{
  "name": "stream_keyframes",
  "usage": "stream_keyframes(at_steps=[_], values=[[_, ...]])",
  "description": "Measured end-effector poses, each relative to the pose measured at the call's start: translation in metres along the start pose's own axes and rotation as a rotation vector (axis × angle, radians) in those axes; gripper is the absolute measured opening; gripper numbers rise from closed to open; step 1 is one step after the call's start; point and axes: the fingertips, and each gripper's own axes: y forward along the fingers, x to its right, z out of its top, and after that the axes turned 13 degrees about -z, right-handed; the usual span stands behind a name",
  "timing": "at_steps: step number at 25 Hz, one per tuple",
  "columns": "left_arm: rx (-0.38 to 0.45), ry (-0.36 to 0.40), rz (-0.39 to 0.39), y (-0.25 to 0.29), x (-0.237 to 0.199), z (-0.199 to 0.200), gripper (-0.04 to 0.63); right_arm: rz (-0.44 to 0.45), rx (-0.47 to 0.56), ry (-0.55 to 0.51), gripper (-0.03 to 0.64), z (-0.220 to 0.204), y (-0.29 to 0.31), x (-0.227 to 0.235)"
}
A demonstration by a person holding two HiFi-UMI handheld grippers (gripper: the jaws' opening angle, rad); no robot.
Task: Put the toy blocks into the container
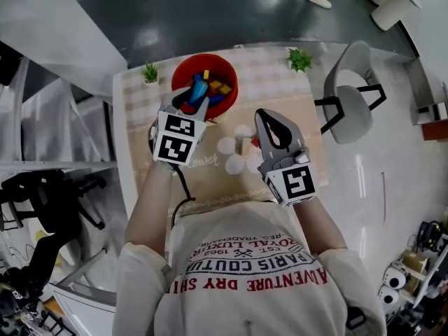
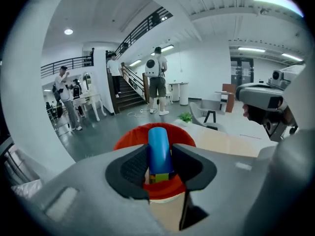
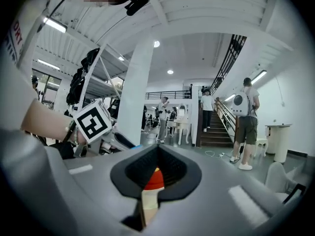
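Note:
A red bucket stands at the back of the table with several coloured blocks inside. My left gripper hangs over its near rim, shut on a blue block that stands upright between the pads. To the right, my right gripper is raised above the table and points away from me. Its jaws stand close together around a small block with a red top and cream stem that hangs below them. It also shows at the right of the left gripper view.
The table has a checked cloth with white flower shapes. Small green plants stand at the back corners. A grey chair is at the right side. People stand by a staircase in the background.

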Motion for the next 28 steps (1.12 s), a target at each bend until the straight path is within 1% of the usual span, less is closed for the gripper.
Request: stream_keyframes(at_steps=[4,6,8,10,14,15,18,21,25,28], values=[[-0.051,0.023,-0.048,0.016,0.001,-0.009,0.153,-0.038,-0.005,-0.002,0.002,-0.004,0.001,-0.001],[-0.095,0.019,-0.042,0.021,0.0,-0.017,0.155,-0.054,-0.017,-0.002,0.002,-0.006,0.0,-0.001],[-0.109,0.006,-0.021,0.023,-0.003,-0.022,0.156,-0.063,-0.023,-0.005,0.002,-0.006,0.0,-0.002],[-0.09,-0.021,-0.009,0.023,-0.006,-0.022,0.159,-0.059,-0.017,-0.008,0.002,-0.005,0.001,-0.004],[-0.029,-0.066,-0.002,0.018,-0.006,-0.013,0.282,-0.046,-0.01,-0.004,0.002,-0.002,0.003,-0.002],[-0.014,-0.075,0.003,0.015,-0.005,-0.011,0.291,-0.041,-0.005,-0.002,0.002,-0.001,0.003,0.0],[0.022,-0.097,0.027,0.007,0.002,-0.007,0.293,-0.02,-0.001,0.004,0.002,-0.002,0.003,0.008],[0.054,-0.131,0.028,0.005,0.02,-0.005,0.293,-0.003,-0.045,0.002,0.002,-0.01,0.0,0.018],[0.121,-0.17,0.044,-0.004,0.045,0.0,0.291,0.032,0.005,0.01,0.002,-0.012,-0.005,0.028],[0.135,-0.19,0.057,-0.007,0.068,-0.003,0.291,0.063,-0.009,0.014,0.002,-0.023,-0.011,0.035]])
